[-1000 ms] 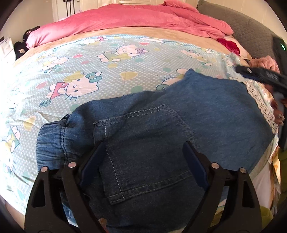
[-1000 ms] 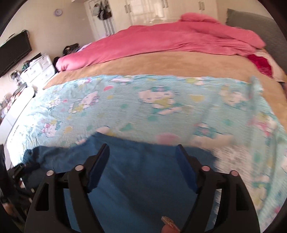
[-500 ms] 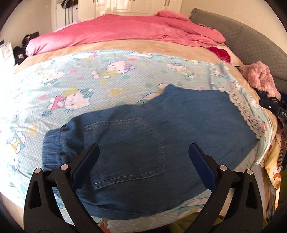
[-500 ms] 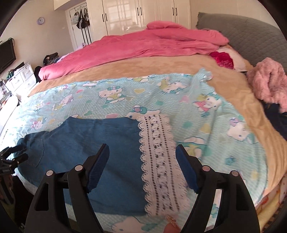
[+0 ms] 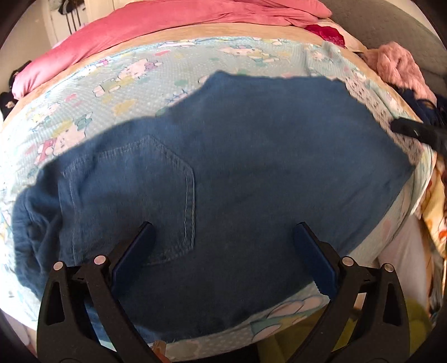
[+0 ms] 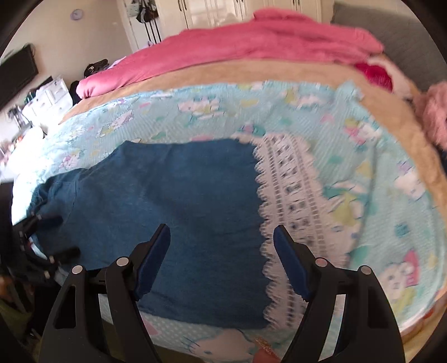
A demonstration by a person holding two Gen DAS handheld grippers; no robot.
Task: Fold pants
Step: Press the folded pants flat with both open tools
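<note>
Here, nearest the lens in the left wrist view, the left gripper [image 5: 223,243] hangs with its jaws spread wide and nothing between them, both blue pads poised over denim. Under it lie the pants [image 5: 223,173], folded into a broad blue slab near the front edge of the bed; the stitched back pocket [image 5: 156,195] faces up just beyond the left pad, and the gathered waistband [image 5: 30,223] bunches at the left end. In the right wrist view, the right gripper [image 6: 222,245] is likewise parted and empty, placed over the other end of the pants [image 6: 173,217], where the denim meets a white lace trim [image 6: 285,223]; its left pad sits over denim and its right pad over the lace. The same view catches the left gripper [image 6: 42,243] as a dark shape at the far-left end of the pants, and the left view shows the right tool's tip at the right edge, both blurred. The pants rest on a pale blue cartoon-cat sheet [image 5: 173,75] that covers the near half of the bed. Beyond it runs a tan blanket [image 6: 223,75], then a heaped pink quilt [image 6: 265,42]. A fuzzy pink garment [image 5: 399,69] lies at the right side, by the grey headboard [image 5: 391,30]. Farthest off stand white wardrobe doors [image 6: 223,11].
</note>
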